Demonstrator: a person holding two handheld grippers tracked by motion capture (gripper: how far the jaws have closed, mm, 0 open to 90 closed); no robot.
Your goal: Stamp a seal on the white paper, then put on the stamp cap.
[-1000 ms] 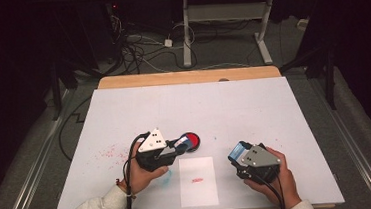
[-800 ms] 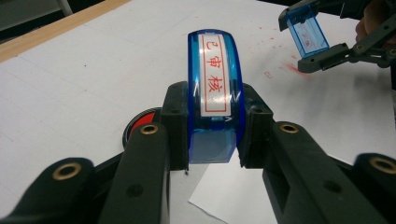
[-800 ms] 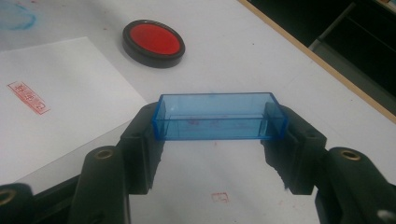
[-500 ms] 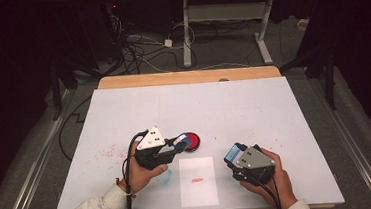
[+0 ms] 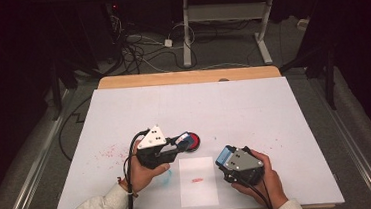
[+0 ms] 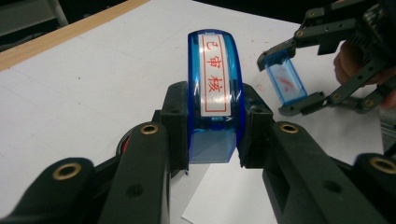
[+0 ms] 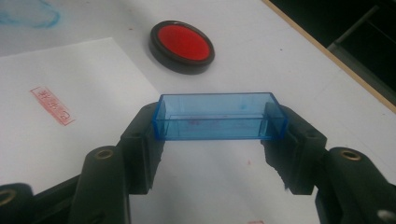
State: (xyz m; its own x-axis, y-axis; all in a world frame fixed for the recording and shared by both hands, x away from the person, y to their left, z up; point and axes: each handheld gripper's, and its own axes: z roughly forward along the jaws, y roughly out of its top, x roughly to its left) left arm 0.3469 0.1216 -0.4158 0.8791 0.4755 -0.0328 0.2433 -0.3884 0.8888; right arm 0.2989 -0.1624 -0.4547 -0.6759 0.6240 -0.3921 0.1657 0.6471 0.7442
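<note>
My left gripper (image 6: 212, 112) is shut on a blue see-through stamp (image 6: 215, 93) with a white label printed in red characters. In the high view it (image 5: 184, 140) hovers by the round red ink pad (image 5: 193, 142), left of centre. My right gripper (image 7: 219, 123) is shut on the ends of a blue see-through cap (image 7: 219, 116), open side up. That hand (image 5: 241, 168) is at the right edge of a white paper sheet (image 5: 198, 183) bearing a red stamped mark (image 5: 197, 180). In the left gripper view the cap (image 6: 286, 79) hangs to the right of the stamp, a little apart.
The white mat (image 5: 254, 109) covers the table, with a wooden strip (image 5: 186, 77) along the far edge. A blue smear (image 5: 166, 177) lies beside the paper, and red flecks (image 5: 109, 151) dot the mat at left. Cables and desk legs stand on the floor beyond.
My right hand has drifted left with the cap, closer to the paper and the stamp. The left hand and stamp have kept still.
</note>
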